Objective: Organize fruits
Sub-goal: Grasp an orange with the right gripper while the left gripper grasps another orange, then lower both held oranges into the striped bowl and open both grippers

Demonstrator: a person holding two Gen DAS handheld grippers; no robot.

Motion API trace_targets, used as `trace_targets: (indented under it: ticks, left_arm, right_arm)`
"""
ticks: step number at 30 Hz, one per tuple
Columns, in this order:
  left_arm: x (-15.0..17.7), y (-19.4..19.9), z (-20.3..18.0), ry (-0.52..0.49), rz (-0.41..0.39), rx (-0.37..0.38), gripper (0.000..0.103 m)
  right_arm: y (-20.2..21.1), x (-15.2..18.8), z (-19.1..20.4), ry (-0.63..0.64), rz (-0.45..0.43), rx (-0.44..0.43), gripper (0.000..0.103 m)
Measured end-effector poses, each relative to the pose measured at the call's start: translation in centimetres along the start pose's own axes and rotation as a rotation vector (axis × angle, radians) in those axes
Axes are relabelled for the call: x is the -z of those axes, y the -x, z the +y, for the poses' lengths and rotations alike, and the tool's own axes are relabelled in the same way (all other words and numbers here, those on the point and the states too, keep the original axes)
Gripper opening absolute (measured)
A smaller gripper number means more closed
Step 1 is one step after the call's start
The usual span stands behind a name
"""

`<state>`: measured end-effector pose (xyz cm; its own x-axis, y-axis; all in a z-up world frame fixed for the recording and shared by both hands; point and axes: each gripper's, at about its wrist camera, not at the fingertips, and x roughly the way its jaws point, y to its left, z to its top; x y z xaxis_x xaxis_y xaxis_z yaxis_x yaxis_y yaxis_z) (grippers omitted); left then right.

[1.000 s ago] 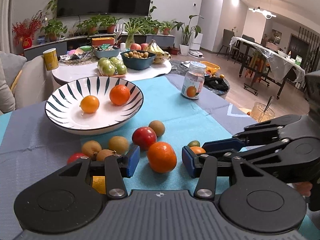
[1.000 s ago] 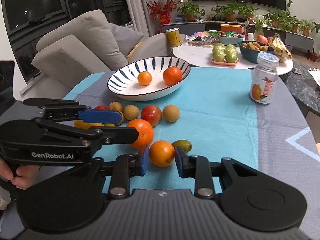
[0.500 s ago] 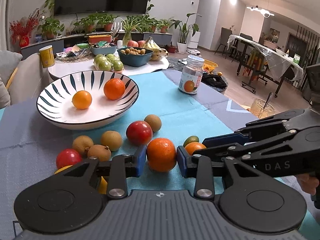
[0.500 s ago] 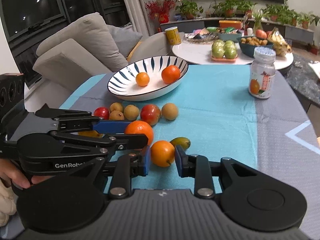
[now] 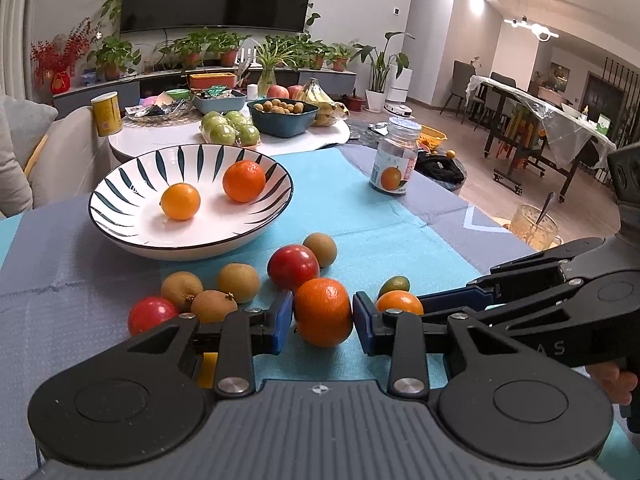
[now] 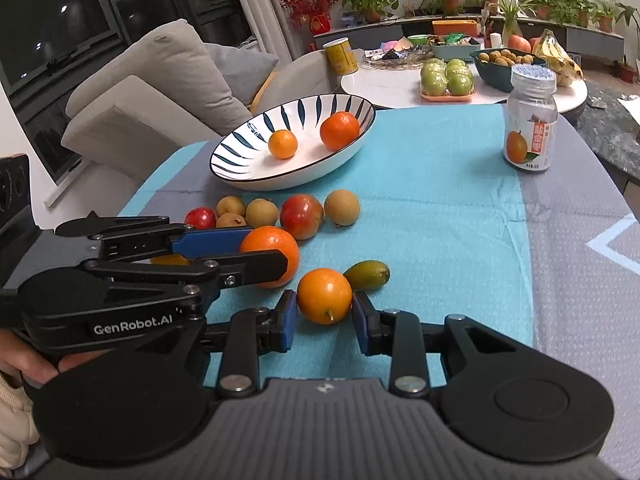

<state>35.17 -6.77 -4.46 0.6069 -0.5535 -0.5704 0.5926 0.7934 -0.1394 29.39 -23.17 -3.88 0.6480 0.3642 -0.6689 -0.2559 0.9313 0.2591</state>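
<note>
The left hand-held gripper (image 5: 322, 316) is clamped on the big orange (image 5: 323, 312) on the table (image 5: 360, 216), with the striped bowl (image 5: 120, 236) at 11 o'clock beyond it.

Two oranges (image 5: 212, 192) sit in the striped bowl (image 5: 120, 184). On the table, loose: big orange (image 5: 323, 312), small orange (image 6: 324, 295) (stem toward camera), red and brown fruits (image 5: 240, 280), one green (image 6: 367, 274).
</note>
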Motion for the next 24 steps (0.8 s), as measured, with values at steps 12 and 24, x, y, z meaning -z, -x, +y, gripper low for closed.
trace_targets:
  ticks: [12,24]
  left_arm:
    - [0.0,0.9,-0.7,-0.013,-0.051,-0.040,0.030]
    - [-0.4,1.7,-0.6,-0.010,-0.077,-0.044,0.030]
  right_arm:
    - [0.7,-0.4,0.6,0.024,-0.032,0.020,0.064]
    - [1.1,-0.6,0.7,0.027,-0.056,0.040,0.064]
